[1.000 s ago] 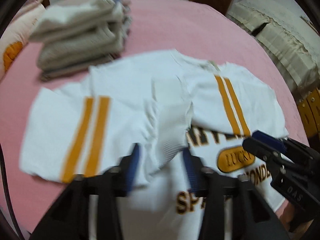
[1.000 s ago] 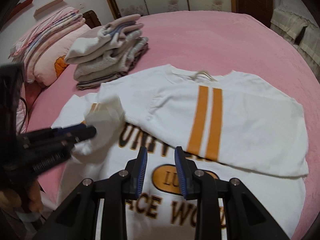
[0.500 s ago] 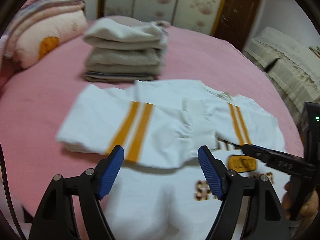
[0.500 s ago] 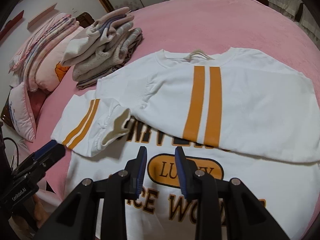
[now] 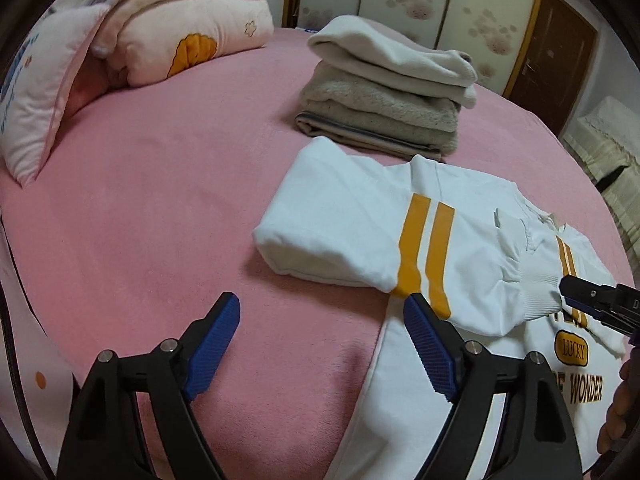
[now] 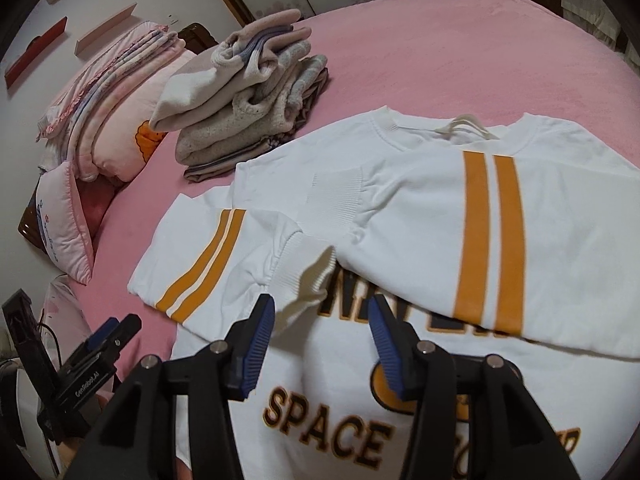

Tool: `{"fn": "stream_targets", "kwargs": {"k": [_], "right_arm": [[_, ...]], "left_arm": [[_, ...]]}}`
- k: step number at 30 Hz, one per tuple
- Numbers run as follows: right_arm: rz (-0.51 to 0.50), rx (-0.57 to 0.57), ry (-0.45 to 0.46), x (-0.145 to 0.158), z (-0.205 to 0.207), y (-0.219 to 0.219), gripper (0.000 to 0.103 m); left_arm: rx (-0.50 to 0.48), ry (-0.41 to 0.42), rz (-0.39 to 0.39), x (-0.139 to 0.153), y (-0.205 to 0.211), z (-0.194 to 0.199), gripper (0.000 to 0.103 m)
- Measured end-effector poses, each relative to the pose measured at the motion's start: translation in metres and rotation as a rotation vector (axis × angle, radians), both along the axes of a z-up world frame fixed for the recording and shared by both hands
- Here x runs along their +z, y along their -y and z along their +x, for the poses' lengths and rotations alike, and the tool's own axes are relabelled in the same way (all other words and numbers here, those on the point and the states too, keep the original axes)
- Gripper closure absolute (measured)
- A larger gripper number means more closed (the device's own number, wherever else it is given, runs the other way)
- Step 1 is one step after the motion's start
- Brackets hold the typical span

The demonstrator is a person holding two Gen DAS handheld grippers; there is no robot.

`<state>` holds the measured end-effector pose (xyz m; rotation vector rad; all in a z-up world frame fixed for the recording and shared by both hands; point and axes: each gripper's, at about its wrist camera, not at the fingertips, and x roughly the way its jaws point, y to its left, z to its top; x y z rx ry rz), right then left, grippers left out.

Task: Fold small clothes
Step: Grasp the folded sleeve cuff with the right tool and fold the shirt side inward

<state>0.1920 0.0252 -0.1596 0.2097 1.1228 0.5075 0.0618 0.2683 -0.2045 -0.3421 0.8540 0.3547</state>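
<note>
The left gripper (image 5: 322, 334) is hovering wide open over the pink bed (image 5: 160, 208), beside the white sweatshirt (image 6: 440, 240). The right gripper (image 6: 320, 332), jaws parted and empty, is hanging over its folded-in sleeve cuff (image 6: 304, 272). Folded clothes (image 5: 388, 92) are sitting stacked beyond.

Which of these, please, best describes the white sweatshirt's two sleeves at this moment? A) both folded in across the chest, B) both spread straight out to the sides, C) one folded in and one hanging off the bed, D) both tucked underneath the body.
A: on the white sweatshirt, both orange-striped sleeves lie across the chest, their ribbed cuffs meeting near the middle.
</note>
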Motion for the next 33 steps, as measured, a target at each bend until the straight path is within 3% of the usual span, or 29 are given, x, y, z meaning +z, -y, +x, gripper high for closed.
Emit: {"fn": "stream_targets", "kwargs": {"k": [9, 11, 12, 13, 21, 24, 29, 33], "right_arm": [[-0.016, 0.042, -0.028, -0.025, 0.019, -0.033, 0.054], [-0.069, 0.073, 0.006, -0.024, 0.016, -0.043, 0.072], [-0.110, 0.095, 0.036, -0.019, 0.013, -0.050, 0.094], [-0.120, 0.112, 0.053, -0.015, 0.011, -0.053, 0.096], [-0.106, 0.149, 0.432, 0.110, -0.002, -0.060, 0.097], [-0.104, 0.127, 0.522, 0.144, 0.002, -0.055, 0.097], [-0.130, 0.041, 0.590, 0.169, 0.020, -0.026, 0.097], [-0.195, -0.045, 0.588, 0.162, 0.034, 0.009, 0.097]], "left_arm": [[0.020, -0.010, -0.081, -0.021, -0.011, 0.004, 0.020], [0.021, -0.009, -0.102, -0.024, -0.013, 0.005, 0.020], [0.020, -0.006, -0.115, -0.024, -0.014, 0.006, 0.020], [0.020, -0.005, -0.125, -0.024, -0.014, 0.007, 0.020], [0.007, 0.026, -0.201, -0.017, -0.016, 0.027, 0.020], [0.014, 0.019, -0.204, -0.015, -0.016, 0.042, 0.020], [0.015, -0.031, -0.141, -0.013, -0.012, 0.064, 0.020], [0.018, -0.074, -0.059, -0.014, -0.005, 0.074, 0.020]]}}
